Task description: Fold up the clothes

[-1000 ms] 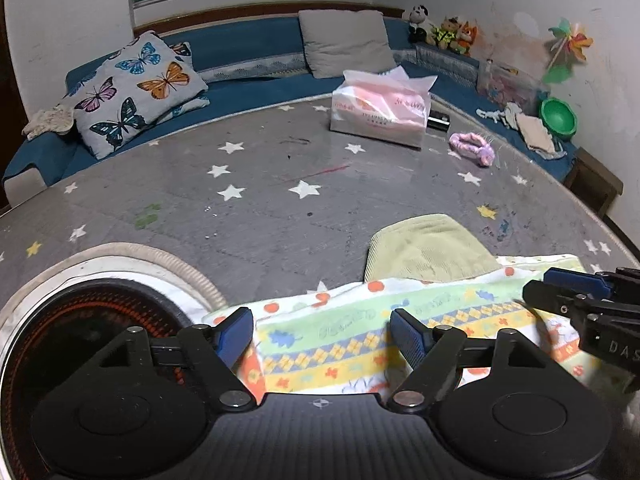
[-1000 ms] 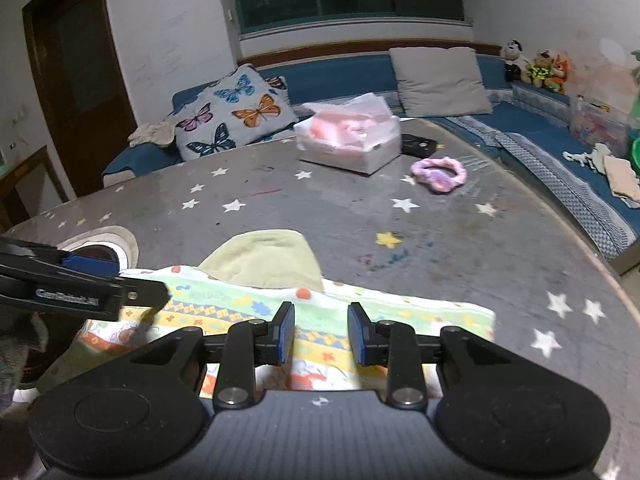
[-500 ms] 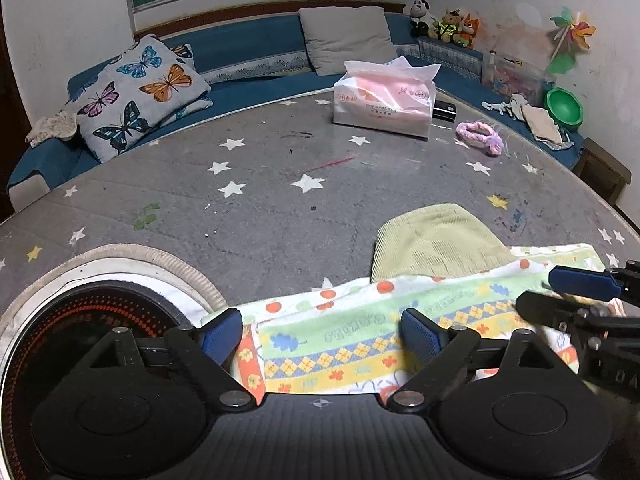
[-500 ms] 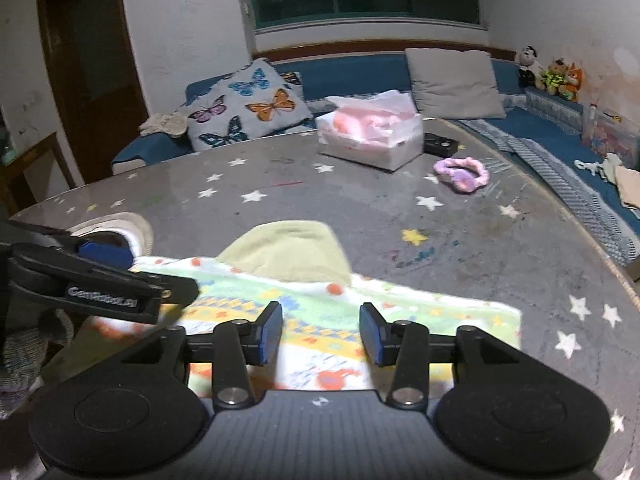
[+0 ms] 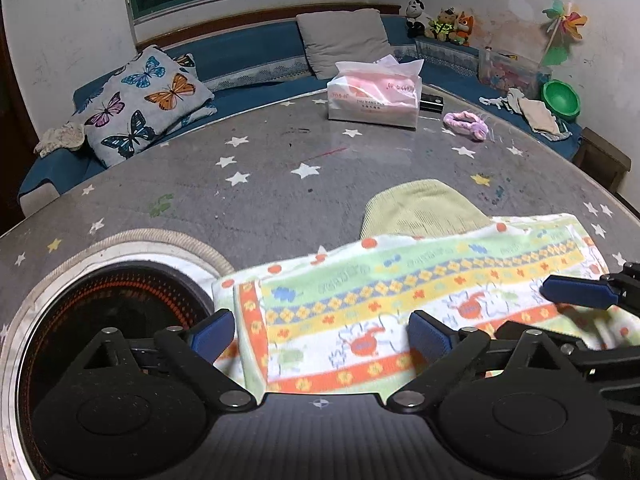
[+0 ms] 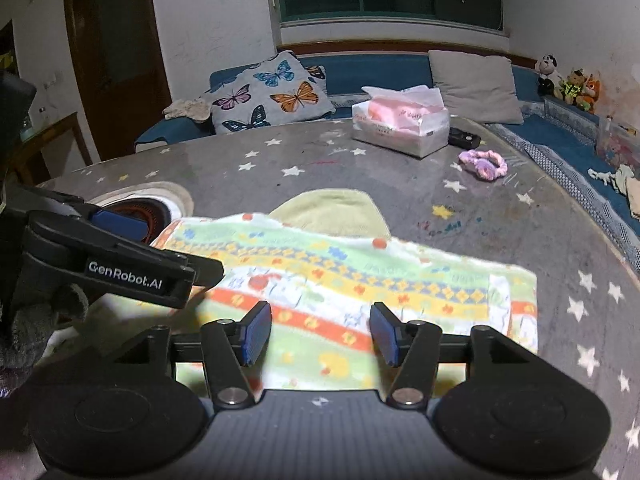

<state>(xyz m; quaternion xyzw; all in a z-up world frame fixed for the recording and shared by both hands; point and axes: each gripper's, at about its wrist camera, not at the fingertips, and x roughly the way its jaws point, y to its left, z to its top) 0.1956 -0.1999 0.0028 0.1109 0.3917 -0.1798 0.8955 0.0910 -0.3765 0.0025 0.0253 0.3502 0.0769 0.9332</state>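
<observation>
Both claws spread wide above a patterned cloth on the starred desk

The left claw (image 5: 320, 334) and right claw (image 6: 320, 334) each stand with fingers apart, gripping nothing, over the colourful printed rectangular cloth (image 5: 420, 300) lying flat on the round grey star-patterned desk (image 5: 280, 184). The cloth's far edge overlaps a pale green knitted cloth (image 5: 420, 208); its left corner reaches a round dark burner recess (image 5: 100, 308).

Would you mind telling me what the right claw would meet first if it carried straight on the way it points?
Most likely the patterned cloth, already lying between the open right claw; beyond it lies the yellow-green garment, though depth is uncertain.
</observation>
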